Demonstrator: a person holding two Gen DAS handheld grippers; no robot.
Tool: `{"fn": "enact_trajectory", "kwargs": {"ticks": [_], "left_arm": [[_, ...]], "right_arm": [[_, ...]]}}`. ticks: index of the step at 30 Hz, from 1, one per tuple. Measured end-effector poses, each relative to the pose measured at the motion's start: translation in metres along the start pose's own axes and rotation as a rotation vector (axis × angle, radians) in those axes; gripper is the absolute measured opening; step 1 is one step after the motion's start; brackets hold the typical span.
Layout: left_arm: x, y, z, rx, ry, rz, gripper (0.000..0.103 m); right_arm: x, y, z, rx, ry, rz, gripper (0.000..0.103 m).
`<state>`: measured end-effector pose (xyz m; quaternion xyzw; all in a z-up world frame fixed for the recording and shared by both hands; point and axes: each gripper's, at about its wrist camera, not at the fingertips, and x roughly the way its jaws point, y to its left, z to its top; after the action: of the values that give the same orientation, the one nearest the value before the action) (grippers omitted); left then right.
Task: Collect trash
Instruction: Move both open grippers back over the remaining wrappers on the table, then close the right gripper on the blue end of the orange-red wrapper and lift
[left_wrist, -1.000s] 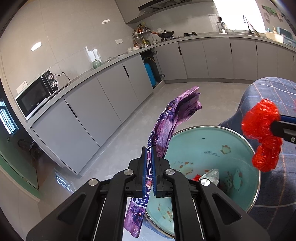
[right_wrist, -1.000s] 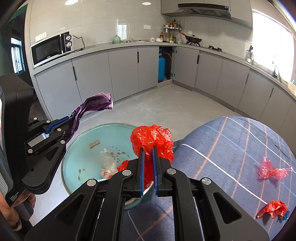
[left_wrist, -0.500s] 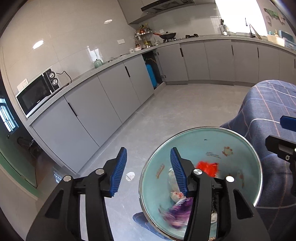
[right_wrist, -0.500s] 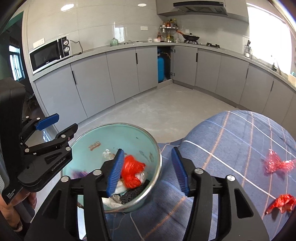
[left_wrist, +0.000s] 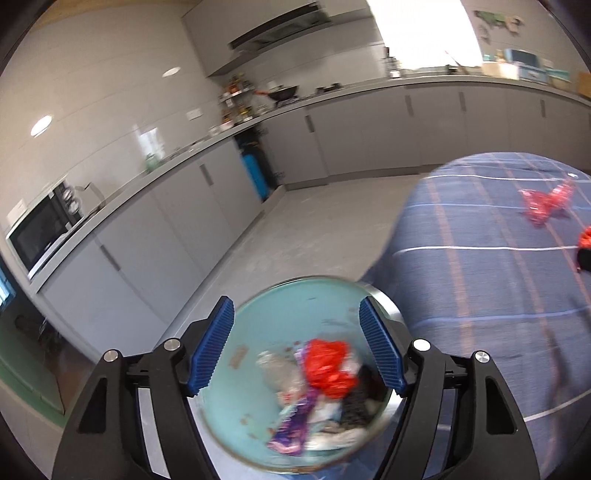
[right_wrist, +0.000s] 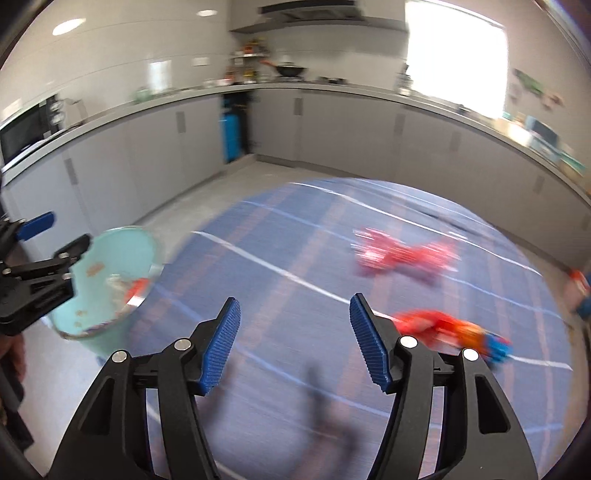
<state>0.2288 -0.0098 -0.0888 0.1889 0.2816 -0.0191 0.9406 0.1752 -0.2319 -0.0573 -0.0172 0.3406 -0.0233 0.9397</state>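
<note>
Both grippers are empty and their jaws are opening. The left gripper (left_wrist: 295, 347) hangs above the turquoise bin (left_wrist: 258, 325), its blue fingers (left_wrist: 212, 349) spread to either side of the bin's mouth with nothing between them. Down in the bin, below and beyond those fingers, lies a heap of trash: a crumpled red bag (left_wrist: 328, 363) on top, a purple wrapper (left_wrist: 295, 428) lower and toward the left finger, and pale and dark scraps around them, all rather blurred. The right gripper (right_wrist: 295, 339) points over the tabletop (right_wrist: 280, 295), which wears a blue checked cloth; its fingers (right_wrist: 221, 345) are also released and hold nothing. Beyond its right finger lies a pink-red wrapper (right_wrist: 402, 254) on the cloth, well ahead of the tips. Just beside and partly behind that same right finger lies a red-orange wrapper with a blue end (right_wrist: 450, 330). From this side the bin (right_wrist: 110, 258) stands off to the left of the left finger, at the tabletop's edge, with the other gripper (right_wrist: 37, 266) over it.
</note>
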Motion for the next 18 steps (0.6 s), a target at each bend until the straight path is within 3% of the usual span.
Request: {"fn": "enact_trajectory", "kwargs": {"ticks": [11, 18], "left_arm": [[-0.025, -0.116, 0.027, 0.161, -0.072, -0.125, 0.080], [-0.022, -0.150, 0.036, 0.219, -0.081, -0.130, 0.081]], "right_arm": [[-0.001, -0.129, -0.033, 0.121, 0.040, -0.203, 0.062], [0.019, -0.161, -0.037, 0.120, 0.106, -0.198, 0.062]]}}
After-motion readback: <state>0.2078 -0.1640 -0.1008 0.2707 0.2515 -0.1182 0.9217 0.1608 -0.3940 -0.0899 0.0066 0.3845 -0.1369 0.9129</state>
